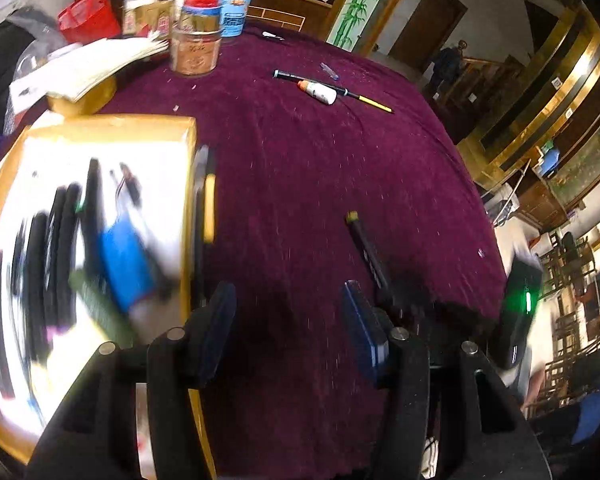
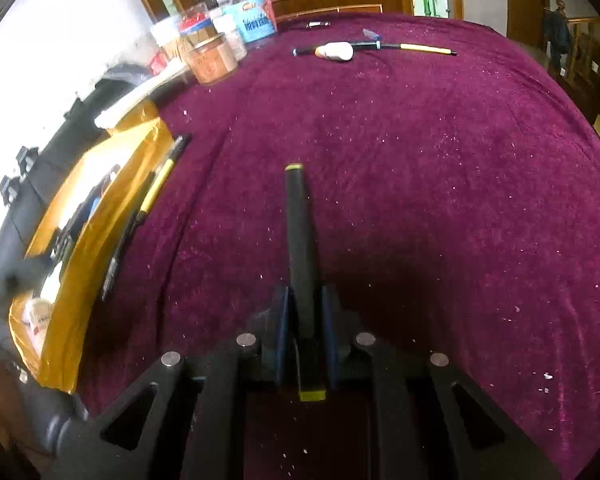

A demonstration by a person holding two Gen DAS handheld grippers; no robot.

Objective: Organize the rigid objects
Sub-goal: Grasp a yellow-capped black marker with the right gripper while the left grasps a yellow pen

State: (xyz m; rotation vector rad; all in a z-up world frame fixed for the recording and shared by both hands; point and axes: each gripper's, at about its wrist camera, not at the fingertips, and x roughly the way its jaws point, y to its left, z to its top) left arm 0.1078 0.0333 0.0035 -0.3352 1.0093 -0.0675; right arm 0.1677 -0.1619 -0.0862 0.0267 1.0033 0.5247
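Slippage worries me: my right gripper (image 2: 305,320) has its jaws clenched on the black yellow-capped marker (image 2: 300,240) near one end, above the maroon-clothed counter (image 2: 420,180). My left gripper (image 1: 290,328) is released, empty. Farther left, the yellow tray (image 2: 100,208) rim could catch it.

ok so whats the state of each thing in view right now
black marker: clamped in the right gripper
left gripper: jaws open, holding nothing
yellow box: open, pens inside
white glue bottle: lying on the cloth
brown jar: upright
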